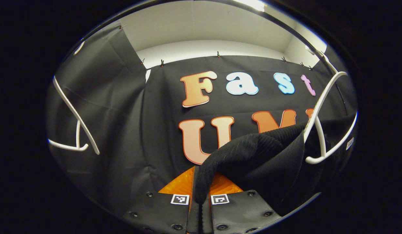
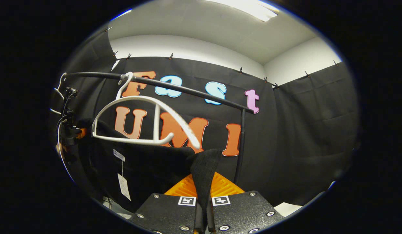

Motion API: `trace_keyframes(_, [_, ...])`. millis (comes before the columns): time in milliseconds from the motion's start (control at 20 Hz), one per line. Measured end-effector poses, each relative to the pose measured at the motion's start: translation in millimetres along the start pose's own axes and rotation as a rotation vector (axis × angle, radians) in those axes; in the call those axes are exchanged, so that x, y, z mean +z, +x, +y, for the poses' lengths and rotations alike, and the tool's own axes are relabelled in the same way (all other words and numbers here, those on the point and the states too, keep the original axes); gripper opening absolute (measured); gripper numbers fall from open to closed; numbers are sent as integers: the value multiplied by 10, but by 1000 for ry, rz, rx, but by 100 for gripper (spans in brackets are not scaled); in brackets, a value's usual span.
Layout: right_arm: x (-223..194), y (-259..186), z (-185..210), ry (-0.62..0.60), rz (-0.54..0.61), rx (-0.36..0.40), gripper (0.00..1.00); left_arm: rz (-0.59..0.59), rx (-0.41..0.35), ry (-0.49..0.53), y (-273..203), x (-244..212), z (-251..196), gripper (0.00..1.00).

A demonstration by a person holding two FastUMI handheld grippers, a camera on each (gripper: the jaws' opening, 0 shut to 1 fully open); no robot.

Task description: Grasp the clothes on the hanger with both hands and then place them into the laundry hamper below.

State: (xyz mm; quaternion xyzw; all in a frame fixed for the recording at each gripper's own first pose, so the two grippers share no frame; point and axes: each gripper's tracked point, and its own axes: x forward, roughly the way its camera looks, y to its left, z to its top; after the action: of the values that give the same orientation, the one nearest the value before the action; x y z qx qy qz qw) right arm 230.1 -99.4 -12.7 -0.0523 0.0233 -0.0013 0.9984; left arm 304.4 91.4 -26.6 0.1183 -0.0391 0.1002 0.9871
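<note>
Black ribbed garment [image 1: 253,152] – tagged, half off white hanger [image 2: 145,120] – pinched in L gripper [image 1: 200,191] & R gripper [image 2: 203,191] jaws.

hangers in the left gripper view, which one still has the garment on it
The white hanger on the right: the black garment drapes over its lower part. The white hanger on the left hangs bare.

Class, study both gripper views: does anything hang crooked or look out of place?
Yes. In the right gripper view the white hanger on the black rail is swung askew, one arm jutting forward. The black garment has slid off it and sags below, pinched by the right gripper and the left gripper.
</note>
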Motion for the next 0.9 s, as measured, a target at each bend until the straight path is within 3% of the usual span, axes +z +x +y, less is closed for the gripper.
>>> trace_keyframes(200, [-74,-158,124,11,7,17,4,30,14,27,-188,-191,127,10])
trace_keyframes(500, [-28,-434,393,-14,-7,64,4,132,34,-26,-585,-463,375,11])
trace_keyframes(900, [238,-923,674,78,-31,135,4,119,53,-5,-1445,-99,652,10])
